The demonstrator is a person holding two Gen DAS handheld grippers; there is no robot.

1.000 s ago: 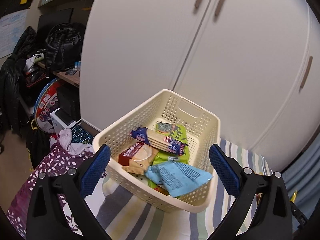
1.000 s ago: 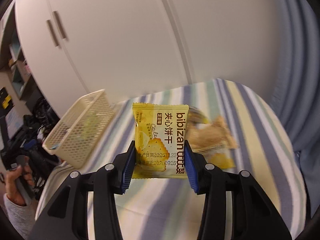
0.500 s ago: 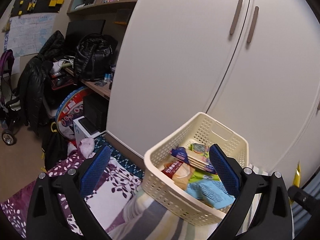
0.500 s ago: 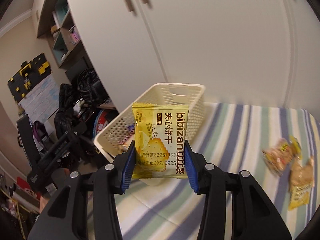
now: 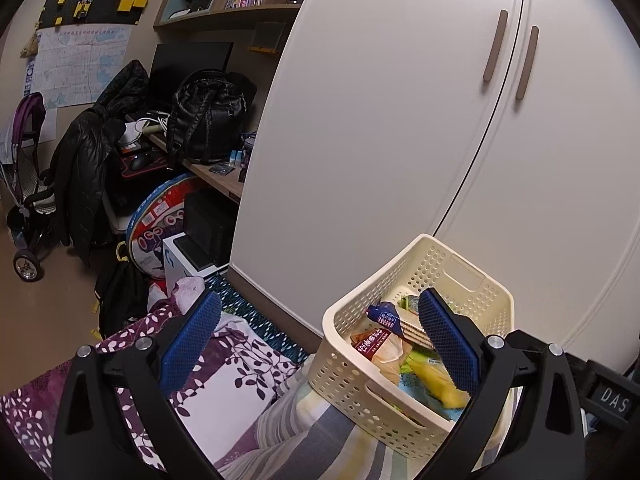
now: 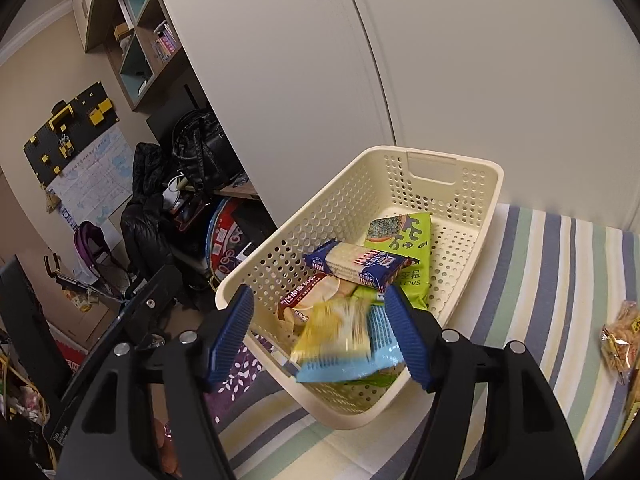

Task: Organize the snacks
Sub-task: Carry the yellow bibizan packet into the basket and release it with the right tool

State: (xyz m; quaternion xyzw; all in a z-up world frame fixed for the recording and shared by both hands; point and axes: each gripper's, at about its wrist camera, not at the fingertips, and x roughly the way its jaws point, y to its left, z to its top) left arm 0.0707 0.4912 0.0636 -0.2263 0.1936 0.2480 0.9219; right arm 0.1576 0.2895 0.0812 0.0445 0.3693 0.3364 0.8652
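Five snack packets [image 6: 360,268] in one basket [image 6: 468,184]

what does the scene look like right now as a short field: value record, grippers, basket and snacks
left gripper: open, empty, beside the basket
right gripper: open, over the basket's near end
cream perforated plastic basket: on the striped bedspread, in front of white cupboard doors
yellow biscuit packet: blurred, between the open fingers, above the basket contents; contact cannot be told
light blue packet: in basket, under the yellow one
green seaweed snack packet: in basket, far side
blue cracker pack: lying on the green packet
loose snack packets: on the bedspread, outside the basket
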